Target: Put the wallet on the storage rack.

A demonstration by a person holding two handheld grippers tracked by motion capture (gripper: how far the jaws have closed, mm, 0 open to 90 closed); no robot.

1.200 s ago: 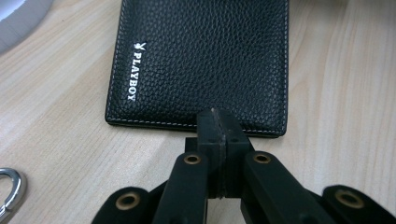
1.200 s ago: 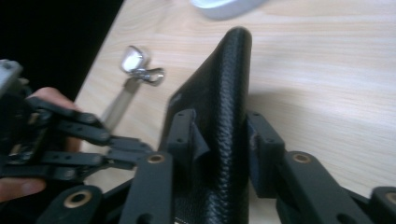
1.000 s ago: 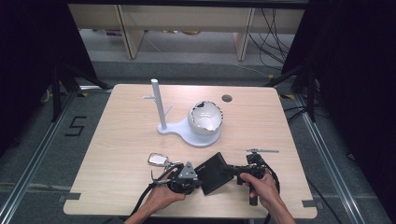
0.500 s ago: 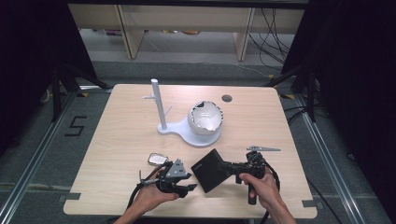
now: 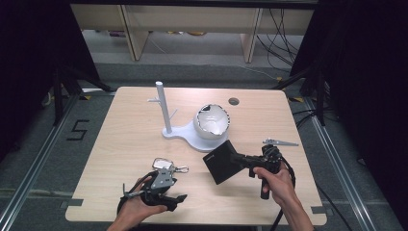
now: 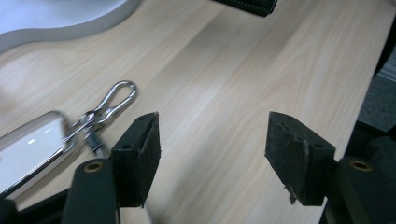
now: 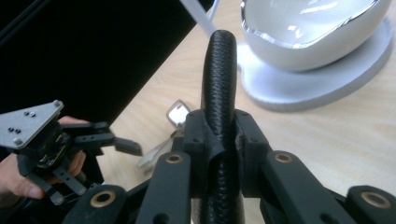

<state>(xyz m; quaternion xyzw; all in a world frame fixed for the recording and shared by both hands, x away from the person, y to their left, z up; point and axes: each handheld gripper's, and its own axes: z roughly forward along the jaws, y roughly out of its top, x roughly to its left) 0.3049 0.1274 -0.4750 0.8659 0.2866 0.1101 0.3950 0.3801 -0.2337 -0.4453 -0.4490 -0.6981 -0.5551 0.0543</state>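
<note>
Right claw is clamped on the flat black leather wallet, held above the near-right surface. Left claw, jaws just opening, empty, hovers near-left beside the silver key fob.

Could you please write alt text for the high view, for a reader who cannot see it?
Seen from above, the right gripper is shut on the edge of a black wallet, holding it over a light wooden table. The left gripper, jaws open with nothing between them, sits beside a silver keychain. Farther back stands a white stand with a post and a bowl.
</note>
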